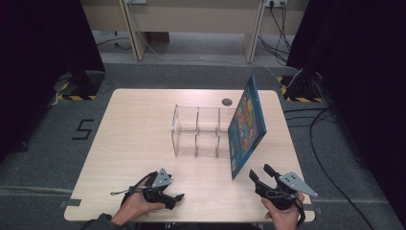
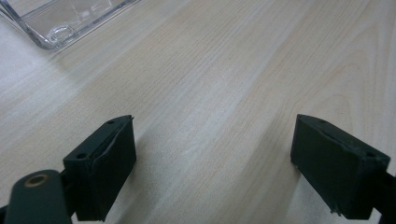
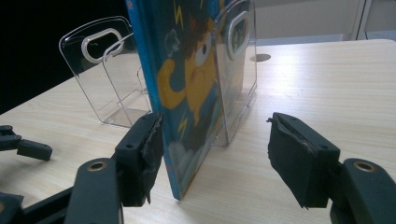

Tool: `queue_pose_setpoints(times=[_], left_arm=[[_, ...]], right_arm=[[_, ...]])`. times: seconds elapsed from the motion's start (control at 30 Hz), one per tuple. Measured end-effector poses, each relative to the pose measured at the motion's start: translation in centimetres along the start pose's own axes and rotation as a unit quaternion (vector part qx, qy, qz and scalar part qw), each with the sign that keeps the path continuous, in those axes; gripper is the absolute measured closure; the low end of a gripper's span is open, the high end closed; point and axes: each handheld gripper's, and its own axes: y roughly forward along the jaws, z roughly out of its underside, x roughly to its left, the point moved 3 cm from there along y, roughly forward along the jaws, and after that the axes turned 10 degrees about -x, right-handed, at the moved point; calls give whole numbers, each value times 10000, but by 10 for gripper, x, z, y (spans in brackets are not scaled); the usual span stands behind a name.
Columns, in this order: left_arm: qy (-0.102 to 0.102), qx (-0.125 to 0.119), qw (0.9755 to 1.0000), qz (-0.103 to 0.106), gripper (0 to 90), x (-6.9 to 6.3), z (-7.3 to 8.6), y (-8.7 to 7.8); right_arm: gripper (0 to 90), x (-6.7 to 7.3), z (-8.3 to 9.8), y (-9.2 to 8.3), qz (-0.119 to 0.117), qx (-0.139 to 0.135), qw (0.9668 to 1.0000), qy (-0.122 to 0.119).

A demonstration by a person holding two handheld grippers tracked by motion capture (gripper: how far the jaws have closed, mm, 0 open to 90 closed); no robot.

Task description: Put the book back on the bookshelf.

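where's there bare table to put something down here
The widest bare stretch of the table lies left of the clear organizer, and the far strip behind it is free. It is crowded at the near right, where the leaning book meets the right gripper.

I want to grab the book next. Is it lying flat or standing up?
Standing, tilted: the book rests on its lower edge on the table and leans against the clear organizer's right end.

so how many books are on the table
1. A blue book stands on edge, leaning against the right end of the clear organizer, just ahead of the right gripper.
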Motion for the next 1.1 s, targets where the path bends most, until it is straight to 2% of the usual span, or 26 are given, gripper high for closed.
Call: queue_pose_setpoints(times=[0.13, 0.4, 0.6, 1.1], left_arm=[[3, 3, 10000, 7, 129, 0, 0, 0], [3, -4, 10000, 5, 129, 0, 0, 0], [3, -2, 10000, 9, 128, 0, 0, 0], [-1, -9, 10000, 2, 128, 0, 0, 0]], right_arm=[[328, -5, 0, 0, 22, 66, 9999, -128], [297, -17, 1, -4, 61, 107, 9999, -107], [269, -23, 3, -8, 77, 258, 9996, -106], [239, -27, 7, -18, 66, 403, 9990, -158]])
